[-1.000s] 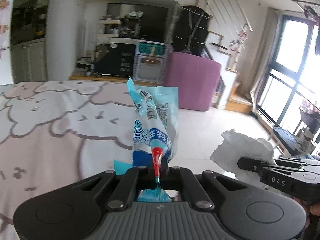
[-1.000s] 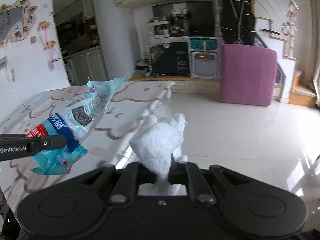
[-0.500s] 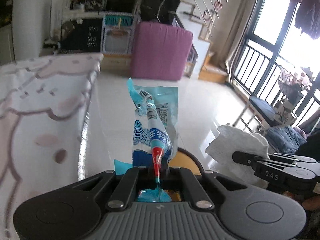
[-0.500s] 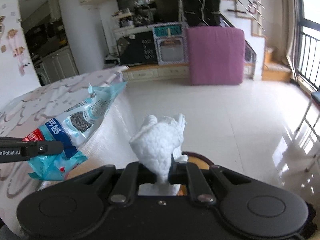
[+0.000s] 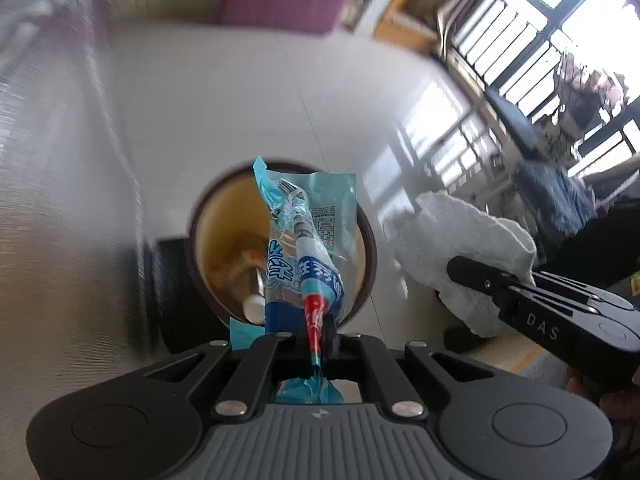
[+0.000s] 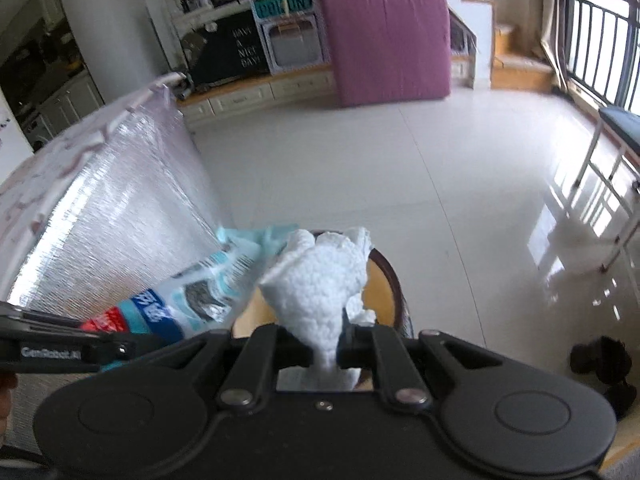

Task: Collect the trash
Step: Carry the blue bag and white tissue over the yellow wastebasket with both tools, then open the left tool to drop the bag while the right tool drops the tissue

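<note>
Both grippers have dropped from tabletop height and tipped downward over the past second, bringing a round brown-rimmed bin (image 5: 370,240) into sight beneath them on the pale tiled floor (image 6: 360,168). The left gripper (image 5: 316,334) is clamped tight on the red-and-blue end of a crinkled blue snack wrapper (image 5: 308,240), which stands out from the jaws directly above the bin's yellow interior. Just to its right, the right gripper (image 6: 324,350) is pinched on the narrow neck of a crumpled white paper towel (image 6: 320,280), whose bulk hangs over the bin's rim. The silvery side of the covered table (image 6: 120,220) rises close at the left. A purple mattress (image 6: 388,44) leans upright against the far cabinets, well away.
</note>
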Demonstrator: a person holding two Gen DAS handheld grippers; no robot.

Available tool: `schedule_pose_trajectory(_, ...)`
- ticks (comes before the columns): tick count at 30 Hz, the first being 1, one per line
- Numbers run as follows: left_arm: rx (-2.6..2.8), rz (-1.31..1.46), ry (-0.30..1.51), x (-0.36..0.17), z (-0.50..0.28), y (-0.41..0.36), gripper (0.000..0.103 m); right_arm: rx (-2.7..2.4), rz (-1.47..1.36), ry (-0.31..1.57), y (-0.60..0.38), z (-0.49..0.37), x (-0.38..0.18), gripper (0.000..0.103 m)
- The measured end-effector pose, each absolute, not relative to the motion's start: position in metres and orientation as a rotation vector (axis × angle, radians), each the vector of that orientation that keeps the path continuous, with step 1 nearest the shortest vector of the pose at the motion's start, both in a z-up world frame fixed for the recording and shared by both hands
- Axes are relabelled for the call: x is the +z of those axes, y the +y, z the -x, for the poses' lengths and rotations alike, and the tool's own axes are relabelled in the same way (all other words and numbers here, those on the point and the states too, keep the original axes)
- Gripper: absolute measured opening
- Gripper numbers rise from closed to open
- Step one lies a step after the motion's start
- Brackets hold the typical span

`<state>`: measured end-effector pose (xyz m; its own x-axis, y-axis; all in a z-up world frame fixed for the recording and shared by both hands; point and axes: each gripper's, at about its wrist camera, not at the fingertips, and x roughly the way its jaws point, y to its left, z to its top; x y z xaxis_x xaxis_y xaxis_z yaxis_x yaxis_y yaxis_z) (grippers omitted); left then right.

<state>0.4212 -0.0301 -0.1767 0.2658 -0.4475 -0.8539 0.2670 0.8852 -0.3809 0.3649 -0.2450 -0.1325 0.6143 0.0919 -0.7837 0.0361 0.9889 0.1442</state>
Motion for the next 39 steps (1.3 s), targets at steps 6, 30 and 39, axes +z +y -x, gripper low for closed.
schedule_pose_trajectory(6,-0.525,0.182,1.405,-0.23,-0.468,-0.067,0.003,-0.009,-0.187,0.97,-0.266,-0.373,-0.163,0.01)
schedule_pose_trajectory(30,-0.403,0.232,1.552,-0.384,-0.559,-0.098,0.003,-0.002,-0.285,1.149,-0.286,-0.459,-0.248,0.01)
schedule_pose_trajectory(39,-0.407,0.224,1.536,-0.392,-0.561,-0.095,0.003,-0.005,-0.21,1.183,-0.263,-0.489,-0.266,0.044)
